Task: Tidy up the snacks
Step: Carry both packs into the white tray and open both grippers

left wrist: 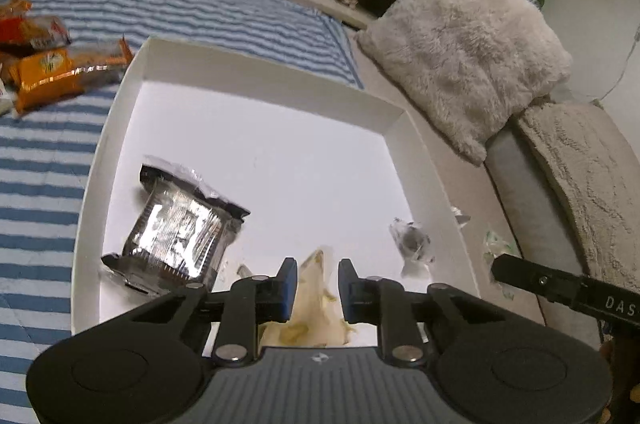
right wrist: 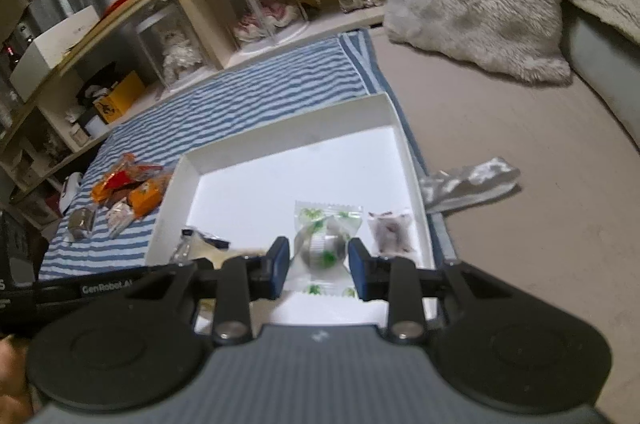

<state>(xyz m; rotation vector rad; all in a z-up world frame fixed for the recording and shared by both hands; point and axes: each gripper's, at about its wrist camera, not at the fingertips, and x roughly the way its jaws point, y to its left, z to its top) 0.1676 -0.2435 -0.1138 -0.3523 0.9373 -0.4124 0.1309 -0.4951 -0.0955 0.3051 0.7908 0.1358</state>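
Ahead of the black, blue-padded left hand-held gripper point(left wrist: 318, 288), a white box point(left wrist: 272, 64) is lying on a blue-and-white striped cloth point(left wrist: 200, 8). Left of it, orange snack packets point(left wrist: 52, 72) are showing; inside the box, a silver-and-black packet point(left wrist: 180, 228). Between the right hand-held gripper point(right wrist: 319, 264)'s pads is showing a clear green-printed wrapper point(right wrist: 326, 224).

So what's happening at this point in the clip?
A person is sorting wrapped snacks into a white box on a striped cloth. The right gripper holds a green-printed candy over the box; the left gripper is shut on a pale yellowish packet. More snacks wait on the cloth.
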